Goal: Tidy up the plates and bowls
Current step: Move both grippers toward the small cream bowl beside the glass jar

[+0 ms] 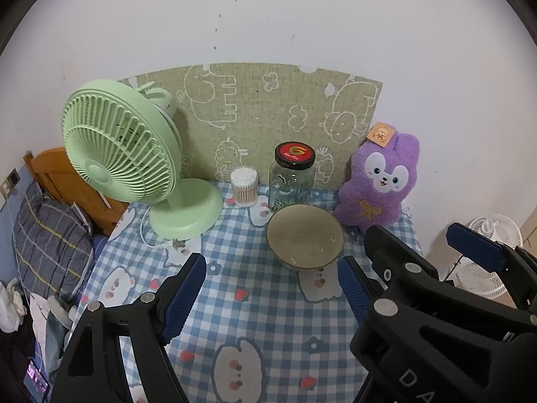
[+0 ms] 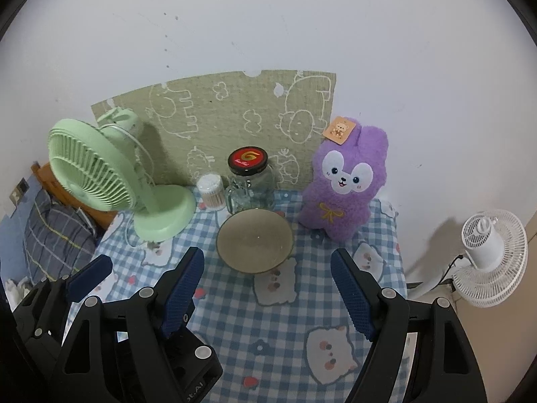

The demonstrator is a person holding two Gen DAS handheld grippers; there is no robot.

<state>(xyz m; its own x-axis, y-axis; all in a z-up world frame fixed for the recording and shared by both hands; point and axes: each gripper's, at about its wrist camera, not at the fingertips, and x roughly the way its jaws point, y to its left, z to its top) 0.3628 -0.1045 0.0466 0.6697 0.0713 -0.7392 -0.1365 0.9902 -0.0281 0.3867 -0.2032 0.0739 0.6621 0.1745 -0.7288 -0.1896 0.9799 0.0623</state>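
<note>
Both wrist views are evenly and softly lit, moderately bright, with no harsh glare. The green fan (image 1: 120, 154) throws a soft shadow to its right onto the wall mat (image 1: 268, 114), so light arrives from the left and front. Right of that fan, the jar lid (image 1: 295, 156) carries a faint sheen. Fisheye bending curves the mat's edges (strongest toward the frame borders), and black vignette fills the corners. Focus is fairly sharp, slightly soft at the edges.

Bare bench (image 2: 268, 329) lies open in front of the bowl (image 2: 254, 240); jar (image 2: 250, 181), fan (image 2: 110, 181) and plush rabbit (image 2: 342, 184) crowd behind and beside it.
</note>
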